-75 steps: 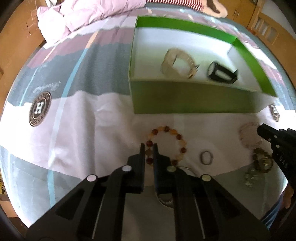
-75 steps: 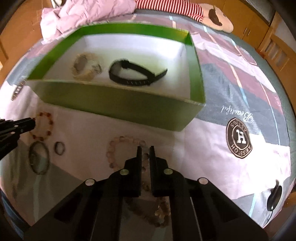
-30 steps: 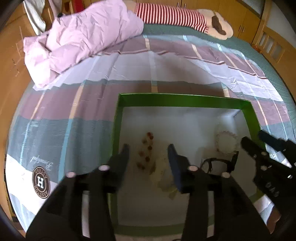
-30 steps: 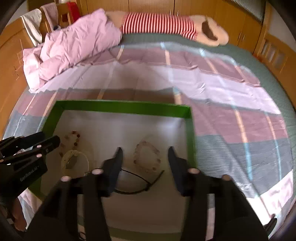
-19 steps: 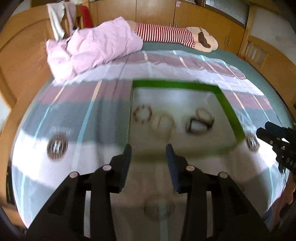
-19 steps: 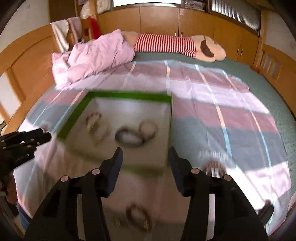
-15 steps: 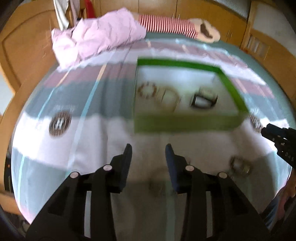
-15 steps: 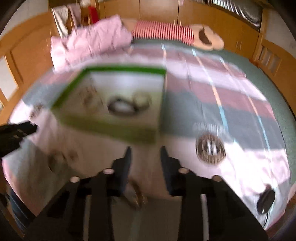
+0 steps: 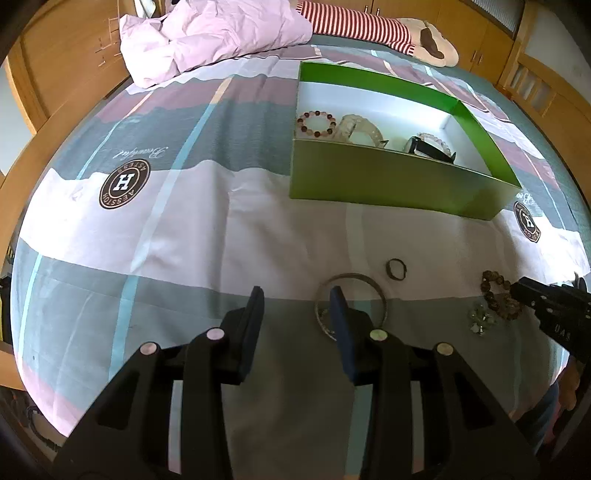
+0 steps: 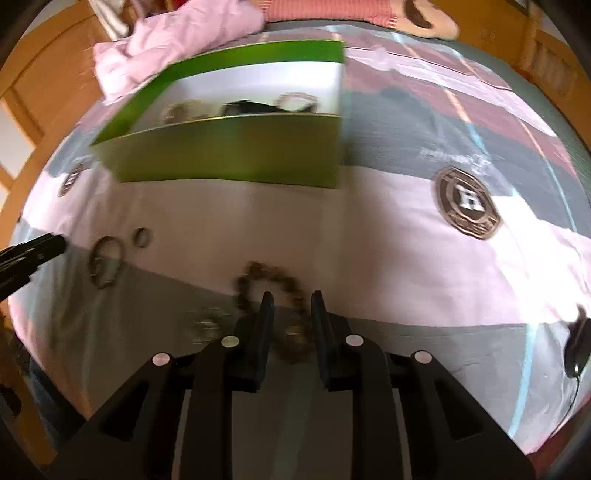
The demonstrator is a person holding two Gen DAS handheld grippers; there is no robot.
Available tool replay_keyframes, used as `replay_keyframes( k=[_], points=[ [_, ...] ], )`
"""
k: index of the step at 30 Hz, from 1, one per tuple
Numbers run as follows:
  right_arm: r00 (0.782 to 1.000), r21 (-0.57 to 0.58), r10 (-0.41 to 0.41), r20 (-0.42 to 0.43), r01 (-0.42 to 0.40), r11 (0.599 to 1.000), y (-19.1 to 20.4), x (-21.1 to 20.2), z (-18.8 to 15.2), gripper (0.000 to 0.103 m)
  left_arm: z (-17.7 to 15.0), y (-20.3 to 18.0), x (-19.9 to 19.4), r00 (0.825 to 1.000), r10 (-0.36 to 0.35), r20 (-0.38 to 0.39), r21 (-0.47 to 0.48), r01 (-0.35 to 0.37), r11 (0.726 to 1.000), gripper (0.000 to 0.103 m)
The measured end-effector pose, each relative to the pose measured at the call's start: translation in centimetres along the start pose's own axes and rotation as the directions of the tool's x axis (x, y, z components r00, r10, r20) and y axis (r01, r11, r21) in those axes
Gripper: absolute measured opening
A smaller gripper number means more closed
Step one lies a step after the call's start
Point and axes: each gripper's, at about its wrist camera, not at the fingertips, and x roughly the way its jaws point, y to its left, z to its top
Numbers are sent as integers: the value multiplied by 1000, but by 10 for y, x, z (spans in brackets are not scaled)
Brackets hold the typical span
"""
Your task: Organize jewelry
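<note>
A green box [image 9: 388, 181] with a white inside holds a red-and-pale bead bracelet [image 9: 316, 123], a pale bracelet [image 9: 360, 129] and a black band [image 9: 432, 149]. On the bedspread in front of it lie a silver bangle [image 9: 364, 286], a small ring [image 9: 396, 268], a brown bead bracelet [image 9: 496, 295] and a greenish crystal piece [image 9: 480, 319]. My left gripper [image 9: 295, 299] is open over bare cloth, with the bangle against its right finger. My right gripper [image 10: 291, 295] is open with a narrow gap, and the brown bead bracelet [image 10: 269, 284] lies under and between its fingers. The right wrist view is blurred.
A crumpled pink duvet [image 9: 214, 40] and a striped plush toy [image 9: 362, 26] lie at the far end of the bed. The wooden bed frame [image 9: 55, 74] runs along the left. A black corded object [image 10: 576, 350] sits at the bedspread's right edge.
Both grippers have pulled back from over the box down to the loose jewellery on the bedspread. The two bead bracelets held earlier now lie in the box. The right jaws have narrowed.
</note>
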Motion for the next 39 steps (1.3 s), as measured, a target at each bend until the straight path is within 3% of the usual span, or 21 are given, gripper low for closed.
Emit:
replay_keyframes(
  k=[2,5,9,12,21,30,35,37,39],
  points=[
    [999,-2,23,38,-23,1000,3,-9,6,23,0,-2,0,1000,-5,1,5,5,1000,37],
    [998,35,-28,63,26,999,-9,-17,14,23,1,-5,1,1000,-4,-1,11,4,1000,37],
    [993,99,-106,45,101,990,-35,-22,11,23,0,-5,2,1000,-1,-11,10,1,1000,39],
    [994,100,-104,24,101,990,-41,-21,1,23,-3,-6,4,1000,-9,-16,13,10,1000,39],
    [996,41,-82,-27,83,996,-16,2,-4,25,-7,-11,10,999,-3,-34,25,4,1000,45],
    [985,-63,-164,-56,160,985,9,26,3,25,-7,-11,9,999,15,-34,46,-13,999,51],
    [988,-40,-152,-24,151,988,9,10,2,25,-8,-21,7,999,2,-32,72,1,997,54],
    [995,-40,-103,5,103,994,11,-6,1,25,-9,-25,4,1000,-8,-26,92,10,996,56],
    [998,-65,-62,8,63,996,20,-13,-2,33,-10,-28,5,1000,-9,-24,104,11,995,58]
  ],
)
